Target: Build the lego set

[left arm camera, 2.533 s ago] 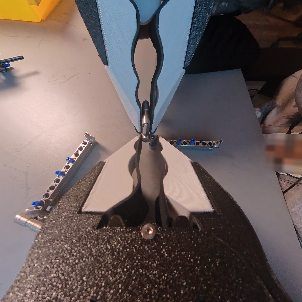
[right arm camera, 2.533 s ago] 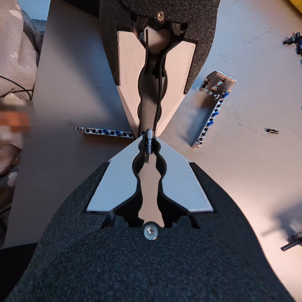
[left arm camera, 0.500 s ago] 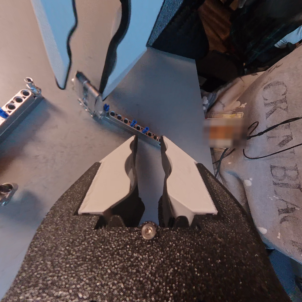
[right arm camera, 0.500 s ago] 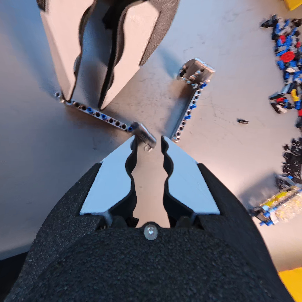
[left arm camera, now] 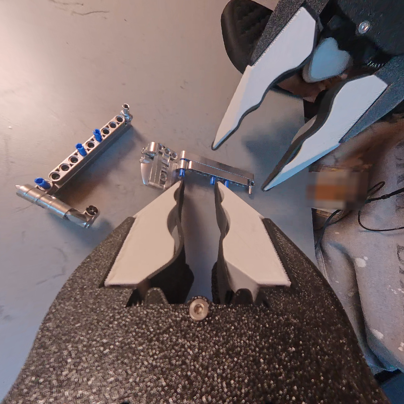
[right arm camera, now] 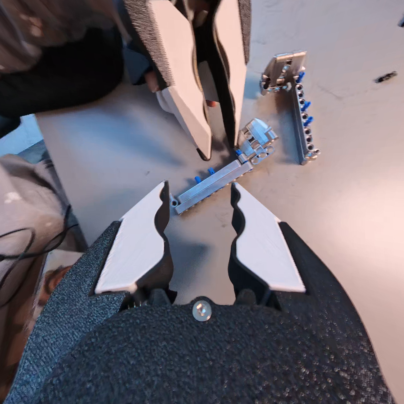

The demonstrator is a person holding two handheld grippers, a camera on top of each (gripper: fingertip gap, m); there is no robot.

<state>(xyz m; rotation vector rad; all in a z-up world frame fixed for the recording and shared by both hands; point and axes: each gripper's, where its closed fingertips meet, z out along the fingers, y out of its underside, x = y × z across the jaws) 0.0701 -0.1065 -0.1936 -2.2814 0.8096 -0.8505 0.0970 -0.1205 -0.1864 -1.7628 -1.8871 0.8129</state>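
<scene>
1. Two grippers, both empty. My left gripper (left arm camera: 199,183) has its jaws parted a moderate way with nothing between them; my right gripper (right arm camera: 199,183) is spread wide, also bare.
2. The nearest thing to both is a silver holed beam (left arm camera: 216,169) lying flat on the grey table (left arm camera: 65,65). It has blue pins (left arm camera: 211,180) sticking out of its side and a curved silver block (left arm camera: 156,168) joined to one end.
3. From the left wrist view, the beam lies crosswise just ahead of my left fingertips, with the block just beyond the left-hand one.
4. From the right wrist view, the beam's free end sits in the gap between my right fingertips and runs away ahead and to the right, towards the block.
5. The grippers face each other across the beam, left at the block end and right at the free end.
6. A second beam (left arm camera: 87,148) with its own blue pins and end block lies well off to the left of my left gripper, apart from the first.
7. I cannot tell whether my left fingertip touches the block or only stands beside it.
8. I also cannot tell whether my right fingertips are down at the beam's level or above it.
9. The right wrist view is blurred, so the beam's holes are hard to make out there, as is a small dark piece (right arm camera: 385,77) far ahead and to the right.
10. My own fingers hide part of the beam's near edge in the left wrist view.
</scene>
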